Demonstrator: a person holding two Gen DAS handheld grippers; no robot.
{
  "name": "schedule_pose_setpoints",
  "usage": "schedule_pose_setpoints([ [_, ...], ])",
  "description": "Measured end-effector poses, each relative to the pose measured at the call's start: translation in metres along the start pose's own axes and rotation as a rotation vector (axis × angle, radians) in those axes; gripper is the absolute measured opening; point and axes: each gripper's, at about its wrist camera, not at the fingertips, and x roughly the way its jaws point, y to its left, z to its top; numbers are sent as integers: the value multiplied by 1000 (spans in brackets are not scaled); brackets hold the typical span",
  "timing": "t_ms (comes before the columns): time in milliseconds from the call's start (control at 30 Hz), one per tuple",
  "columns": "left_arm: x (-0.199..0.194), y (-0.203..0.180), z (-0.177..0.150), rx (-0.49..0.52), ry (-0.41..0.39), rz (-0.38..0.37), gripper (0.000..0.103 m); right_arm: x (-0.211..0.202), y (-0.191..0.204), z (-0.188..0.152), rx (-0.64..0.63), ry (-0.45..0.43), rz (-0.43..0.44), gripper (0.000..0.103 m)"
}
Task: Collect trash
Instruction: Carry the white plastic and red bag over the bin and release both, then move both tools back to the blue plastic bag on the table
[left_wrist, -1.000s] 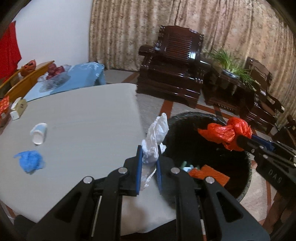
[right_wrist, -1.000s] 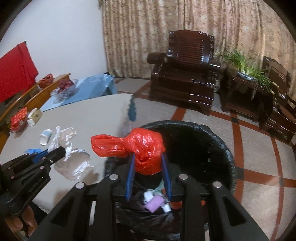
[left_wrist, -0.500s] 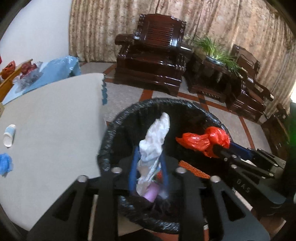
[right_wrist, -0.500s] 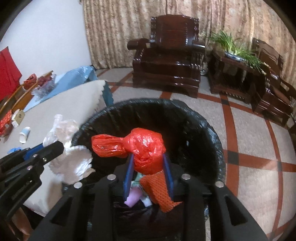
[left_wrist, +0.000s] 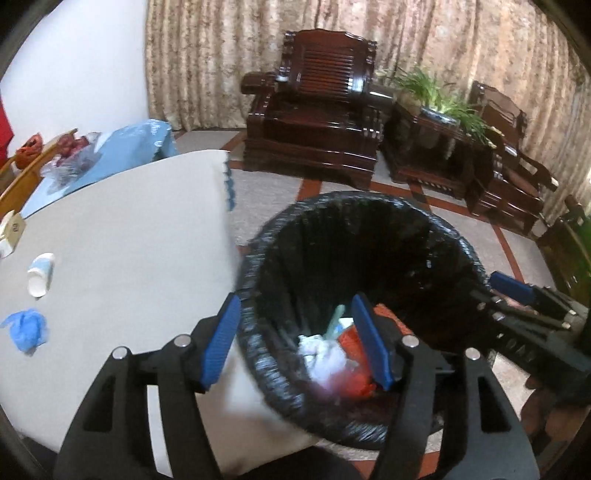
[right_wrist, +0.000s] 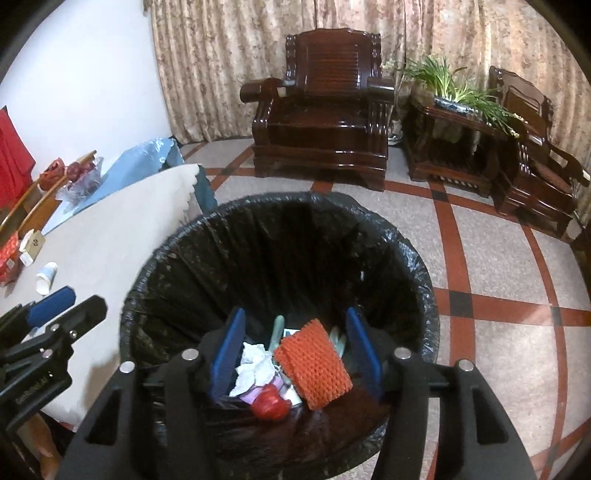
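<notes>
Left wrist view shows a crumpled blue wad (left_wrist: 27, 329) and a white paper cup (left_wrist: 40, 275) lying on the beige table (left_wrist: 129, 236). The left gripper (left_wrist: 295, 341) is spread wide with nothing in it over the black-lined trash bin (left_wrist: 354, 221). The right gripper (right_wrist: 295, 349) is spread too, above white crumpled plastic (right_wrist: 255, 365), a red plastic bag (right_wrist: 269, 402) and orange foam netting (right_wrist: 312, 363) inside the bin.

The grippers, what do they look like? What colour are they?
Both match. The left gripper and right gripper each have a black plastic frame with big cut-out holes, round silver bolts, and two flat blue ribbed fingers. White letters are printed on the left gripper's side, seen from the right wrist view. No cables or sleeves show.
</notes>
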Motion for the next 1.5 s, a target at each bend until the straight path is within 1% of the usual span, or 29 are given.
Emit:
schedule_pose_setpoints([
  [100,-17,18,0,-20,-17,21,62,-13,8,5,-4,-23,16,56],
  [367,-62,76,1,-70,-64,107,64,-39,55,12,-67,-62,63,57],
  [400,-69,86,2,-80,-73,125,65,-41,61,12,-72,-64,70,57],
  [667,-103,144,1,-133,-107,188,66,-43,123,17,-140,-64,129,57],
  [1033,-127,210,-3,-199,-133,260,67,-45,210,22,-236,-68,201,57],
  [1233,-134,245,-10,-238,-132,302,68,-40,250,23,-280,-62,238,57],
  [1500,-135,292,-23,-287,-110,363,68,-27,298,21,-319,-47,284,58],
])
